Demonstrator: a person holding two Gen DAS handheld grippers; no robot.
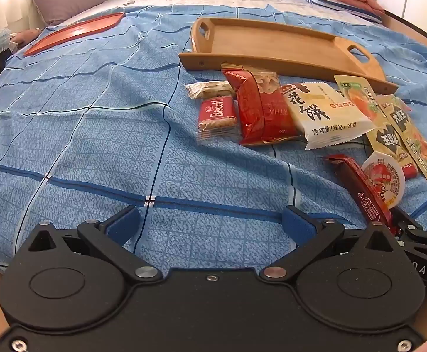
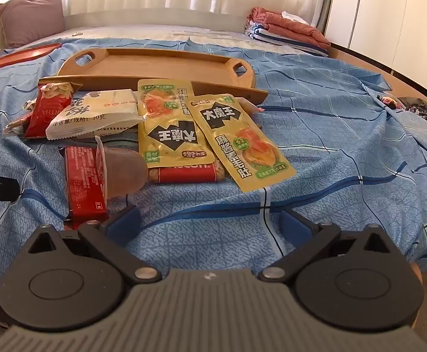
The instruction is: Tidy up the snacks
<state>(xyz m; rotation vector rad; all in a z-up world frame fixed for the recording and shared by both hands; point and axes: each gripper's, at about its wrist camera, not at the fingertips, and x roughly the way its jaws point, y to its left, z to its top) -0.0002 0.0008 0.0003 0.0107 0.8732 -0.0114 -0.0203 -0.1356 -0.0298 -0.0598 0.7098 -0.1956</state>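
While the wooden tray [image 2: 160, 67] lies bare on the bed [image 1: 96, 152], every snack packet [image 2: 166, 135] sits heaped beside it; left tongs [image 1: 210, 223] and right tongs [image 2: 210, 223] gape, holding nothing, so sorting seems unstarted.

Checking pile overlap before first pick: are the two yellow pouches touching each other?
Touching. The right wrist view shows the right yellow pouch overlapping the edge of the left yellow pouch, with no blue bedsheet visible between them.

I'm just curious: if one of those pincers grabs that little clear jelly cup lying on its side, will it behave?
The jelly cup looks smooth and rounded, so it may slip or roll off the rumpled bedspread. Its thin plastic probably dents under a hard squeeze. It leans on a red packet, which may shift.
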